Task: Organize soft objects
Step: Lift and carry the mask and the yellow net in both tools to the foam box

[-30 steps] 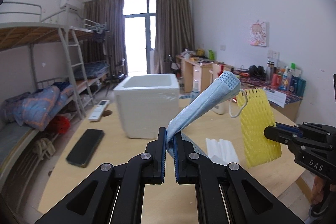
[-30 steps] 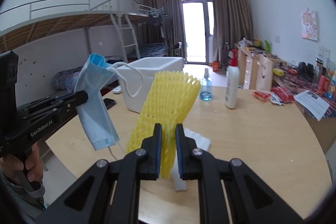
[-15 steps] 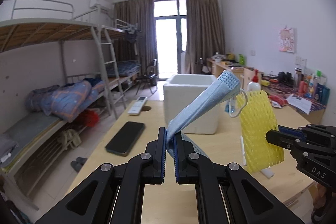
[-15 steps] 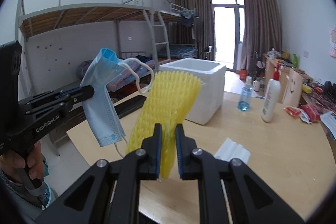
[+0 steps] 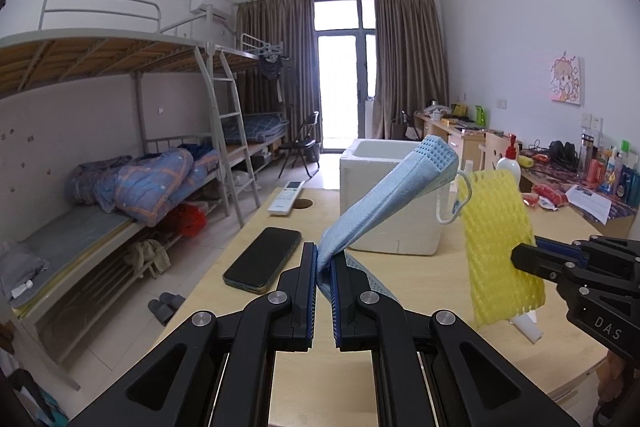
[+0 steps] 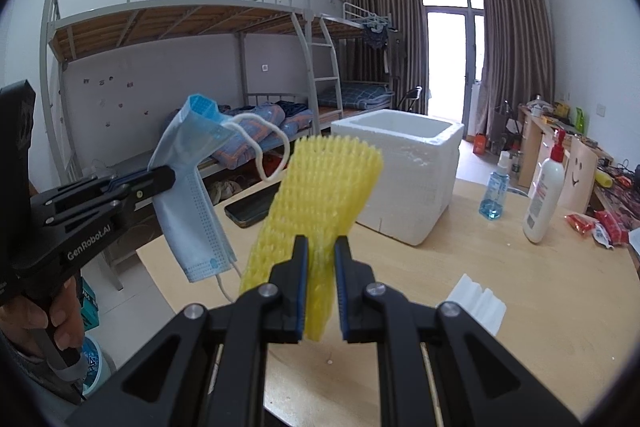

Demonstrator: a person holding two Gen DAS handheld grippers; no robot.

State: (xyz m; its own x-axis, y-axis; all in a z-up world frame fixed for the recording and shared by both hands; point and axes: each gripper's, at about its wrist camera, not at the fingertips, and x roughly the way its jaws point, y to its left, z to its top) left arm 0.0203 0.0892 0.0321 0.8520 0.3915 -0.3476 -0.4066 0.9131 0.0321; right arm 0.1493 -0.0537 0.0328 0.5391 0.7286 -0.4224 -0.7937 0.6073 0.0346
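A blue face mask (image 5: 384, 199) sticks up from my left gripper (image 5: 324, 259), which is shut on its lower end; the same blue face mask (image 6: 192, 183) hangs at the left of the right wrist view, gripped by the left gripper (image 6: 160, 177). My right gripper (image 6: 321, 247) is shut on a yellow foam net sleeve (image 6: 320, 195), and this yellow foam net sleeve (image 5: 500, 247) shows at the right of the left wrist view beside the right gripper (image 5: 520, 259). Both are held above the wooden table (image 5: 420, 291). A white foam box (image 6: 404, 171) stands open on the table beyond them.
A black phone (image 5: 264, 259) and a white remote (image 5: 285, 202) lie on the table's left part. A white foam piece (image 6: 478, 303), a blue bottle (image 6: 495, 193) and a white pump bottle (image 6: 546, 195) are to the right. Bunk beds (image 5: 120, 155) line the left wall.
Both grippers swung to the left with their loads still held. The white foam box shifted to the right in both views, and the bunk beds came further into view.
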